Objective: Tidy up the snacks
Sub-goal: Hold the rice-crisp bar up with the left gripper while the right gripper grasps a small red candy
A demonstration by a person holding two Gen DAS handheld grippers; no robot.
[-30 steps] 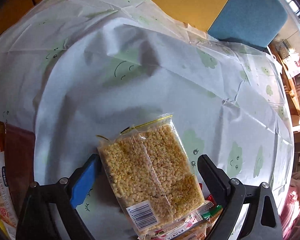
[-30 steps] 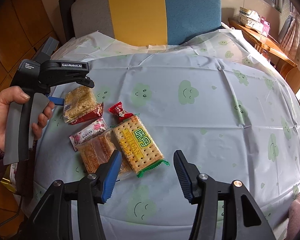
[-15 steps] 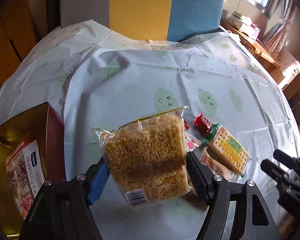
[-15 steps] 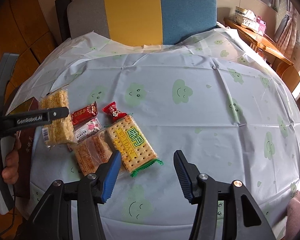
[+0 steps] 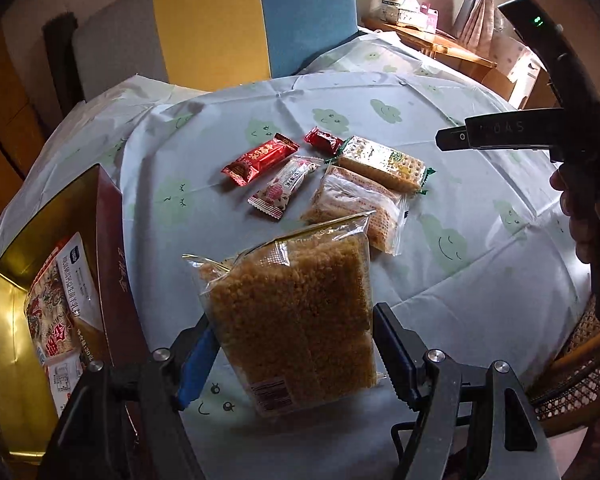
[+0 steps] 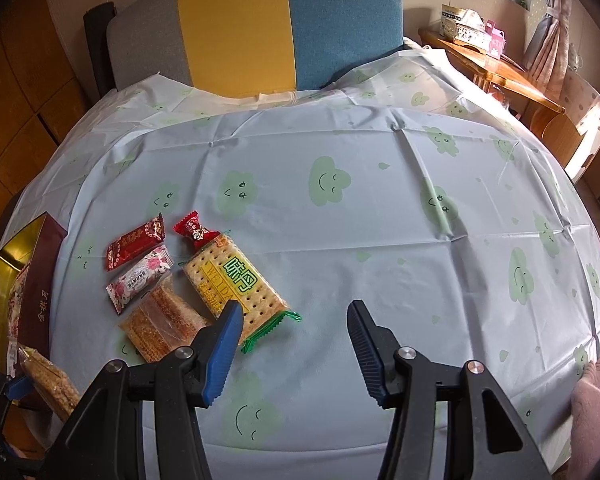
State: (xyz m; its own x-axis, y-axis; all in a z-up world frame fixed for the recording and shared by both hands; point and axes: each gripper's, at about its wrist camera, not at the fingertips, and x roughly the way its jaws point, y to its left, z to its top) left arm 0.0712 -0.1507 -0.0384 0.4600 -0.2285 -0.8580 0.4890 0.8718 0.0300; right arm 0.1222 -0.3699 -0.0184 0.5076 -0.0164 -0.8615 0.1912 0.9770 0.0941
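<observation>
My left gripper (image 5: pixel 290 354) is shut on a clear pack of golden rice crispy cake (image 5: pixel 296 320) and holds it above the table's front left edge, next to a dark red box (image 5: pixel 112 264) with a gold inside that holds other packs. The held pack also shows in the right wrist view (image 6: pixel 50 378). My right gripper (image 6: pixel 294 346) is open and empty, low over the table, just right of a cracker pack (image 6: pixel 236 280). Beside the cracker pack lie a brown biscuit pack (image 6: pixel 162 324), a pink-white bar (image 6: pixel 140 276), a red bar (image 6: pixel 134 242) and a small red candy (image 6: pixel 196 232).
The round table has a pale cloth with green clouds (image 6: pixel 380 240). A grey, yellow and blue chair back (image 6: pixel 260 28) stands behind it. A wooden side table (image 6: pixel 500 68) with boxes is at the far right. The red box also shows at the table's left edge (image 6: pixel 40 280).
My left gripper has lifted the rice cake pack off the snack pile and drawn it back toward the front left, near the box. My right gripper has stayed about where it was, open.
</observation>
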